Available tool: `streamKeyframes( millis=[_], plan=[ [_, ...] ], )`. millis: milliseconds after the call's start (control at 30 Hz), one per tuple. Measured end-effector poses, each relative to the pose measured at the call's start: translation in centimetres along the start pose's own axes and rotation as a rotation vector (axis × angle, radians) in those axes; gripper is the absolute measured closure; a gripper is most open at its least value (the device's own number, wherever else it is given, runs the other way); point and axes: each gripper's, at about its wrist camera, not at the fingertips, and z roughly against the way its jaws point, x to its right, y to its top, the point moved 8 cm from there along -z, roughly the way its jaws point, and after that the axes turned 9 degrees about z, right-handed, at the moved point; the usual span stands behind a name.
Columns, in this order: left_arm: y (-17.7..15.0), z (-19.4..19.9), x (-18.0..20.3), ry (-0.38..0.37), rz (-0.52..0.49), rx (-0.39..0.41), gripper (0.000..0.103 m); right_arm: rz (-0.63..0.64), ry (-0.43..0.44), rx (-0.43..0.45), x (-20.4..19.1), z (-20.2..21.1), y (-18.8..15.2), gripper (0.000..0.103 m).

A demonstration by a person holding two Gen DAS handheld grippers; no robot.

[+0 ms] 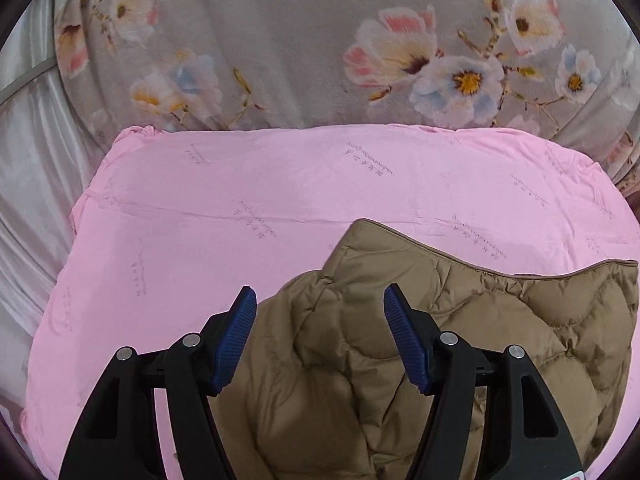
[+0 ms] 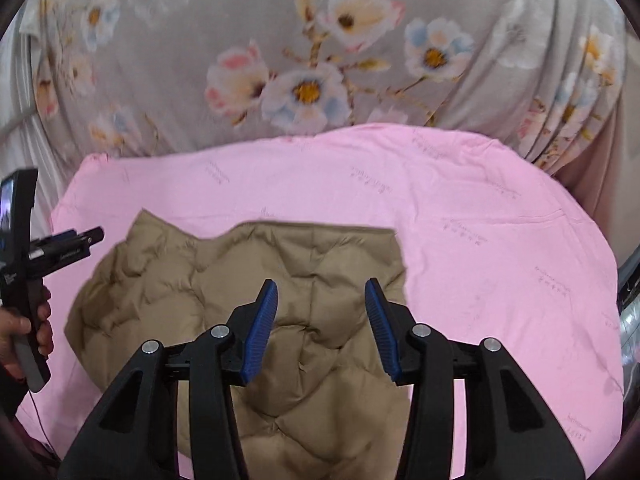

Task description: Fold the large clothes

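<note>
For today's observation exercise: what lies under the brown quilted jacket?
The brown quilted jacket lies on a pink printed quilt, which shows all around it. Behind that hangs grey floral fabric. The quilt hides whatever is beneath it.

Two handheld grippers, black angular plastic throughout. Left gripper [image 1: 320,300] and right gripper [image 2: 321,292] alike: ribbed blue pads [image 1: 236,344] on the fingertips, round silver screws [image 2: 219,331] at the linkage pivots, triangular cut-outs in the outer arms. Grey trigger strip on the handle in the hand [image 2: 24,336], thin cable beneath.
</note>
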Motion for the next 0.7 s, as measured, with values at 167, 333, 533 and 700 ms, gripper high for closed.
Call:
streamKeyframes(
  millis=[167,333,533,700],
  plan=[
    [-1.0,-5.2,-0.3,0.098,0.02,-0.049,0.04,-0.029,0.009,-0.021,-0.9,-5.2,0.7,0.062],
    [-2.3,-9.4,-3.0,0.201,0.07,-0.094,0.038,-0.076,0.002,-0.091,-0.6,-11.0,0.2,0.062],
    [-3.7,-12.2,-5.1,0.219,0.144,-0.105,0.033,-0.084,0.017,-0.154,-1.5,-16.1,-1.1,0.064],
    [-4.4,-13.2,-6.0,0.228,0.193,-0.087,0.03,-0.067,0.03,-0.162,-2.1,-18.4,-1.4,0.064]
  ],
)
